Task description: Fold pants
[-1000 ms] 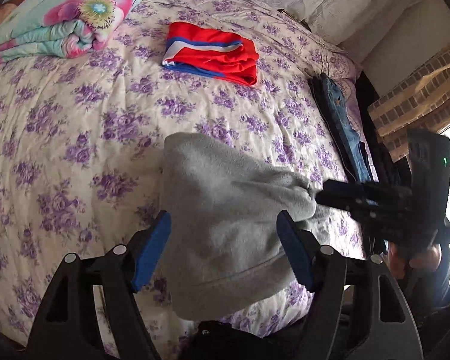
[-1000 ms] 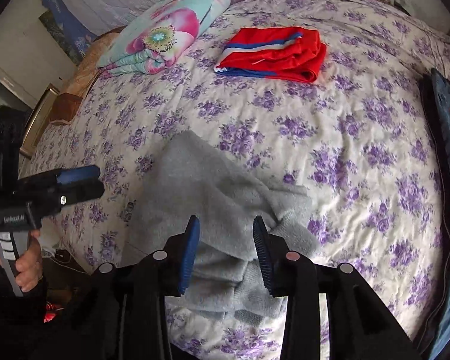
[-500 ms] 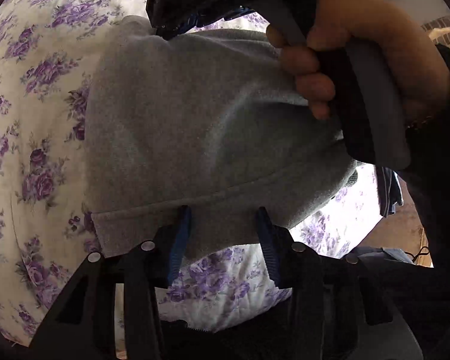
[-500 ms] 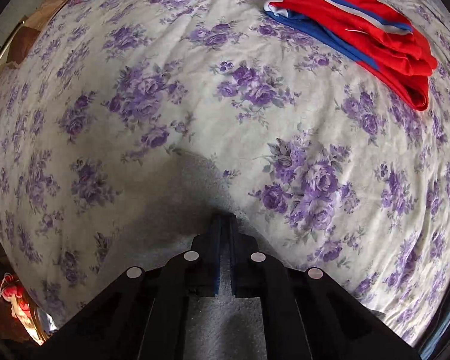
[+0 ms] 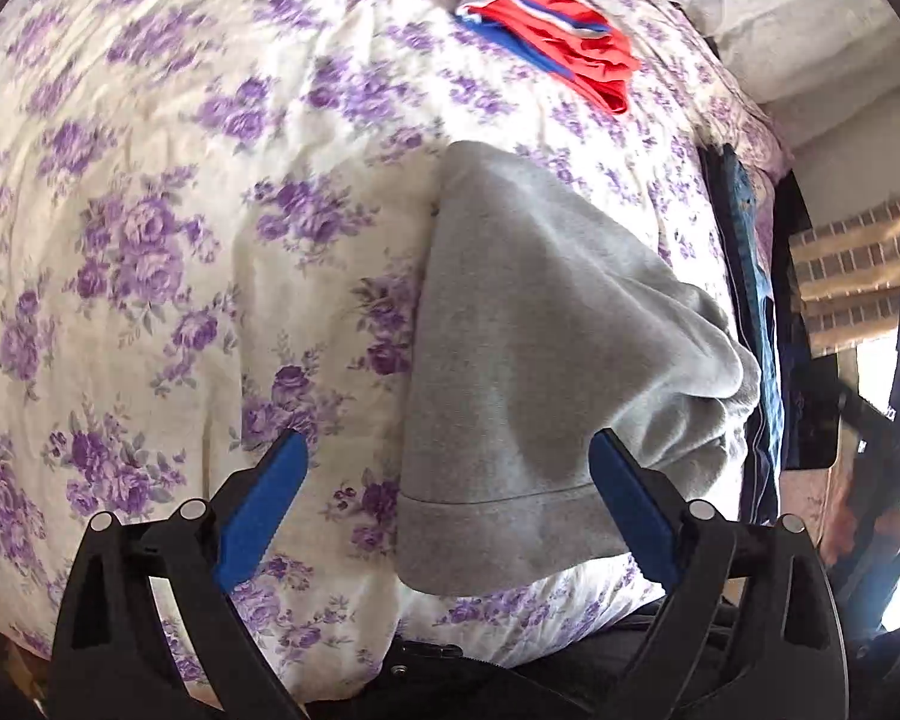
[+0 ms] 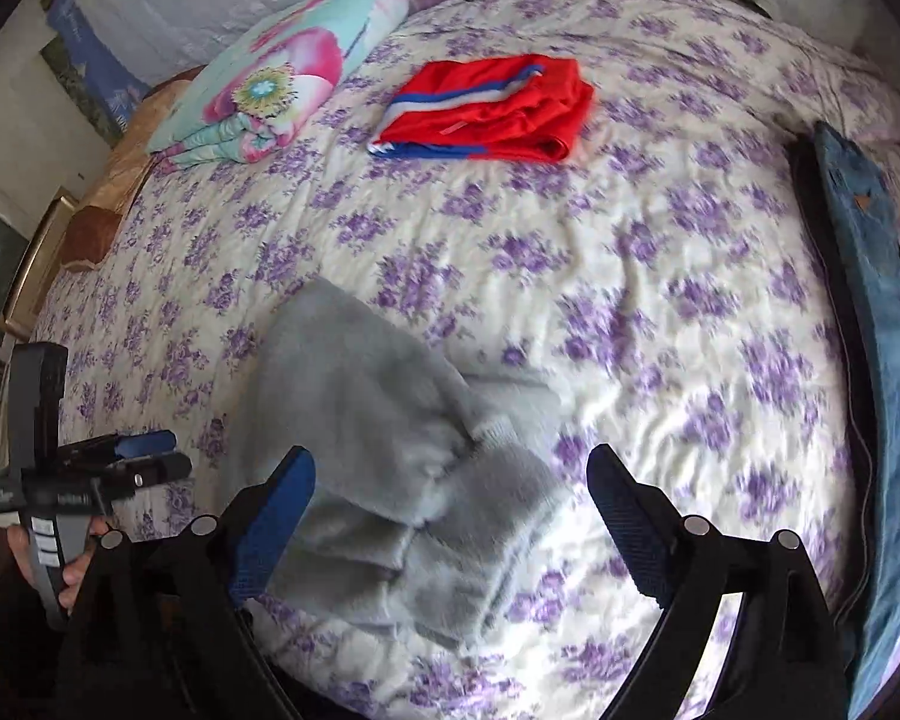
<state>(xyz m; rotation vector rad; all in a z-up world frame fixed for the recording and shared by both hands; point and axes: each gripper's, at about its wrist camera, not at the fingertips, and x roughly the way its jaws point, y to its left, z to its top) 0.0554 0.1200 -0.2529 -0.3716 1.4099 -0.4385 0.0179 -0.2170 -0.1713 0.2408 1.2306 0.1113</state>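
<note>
Grey pants [image 5: 528,360] folded at frame centre on flowered bed [image 5: 150,240], left tongs [image 5: 447,498] wide apart, right tongs [image 6: 450,510] wide apart, both gripping nothing.

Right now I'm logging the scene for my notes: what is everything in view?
grey pants: one, grey, folded at the near edge of the bed
red garment: one, red with blue and white stripes, folded, far side
floral blanket: one, teal and pink, folded, far left
jeans: one, blue, along the right edge
bedspread: one, cream with purple flowers
left gripper: open, empty
right gripper: open, empty
</note>
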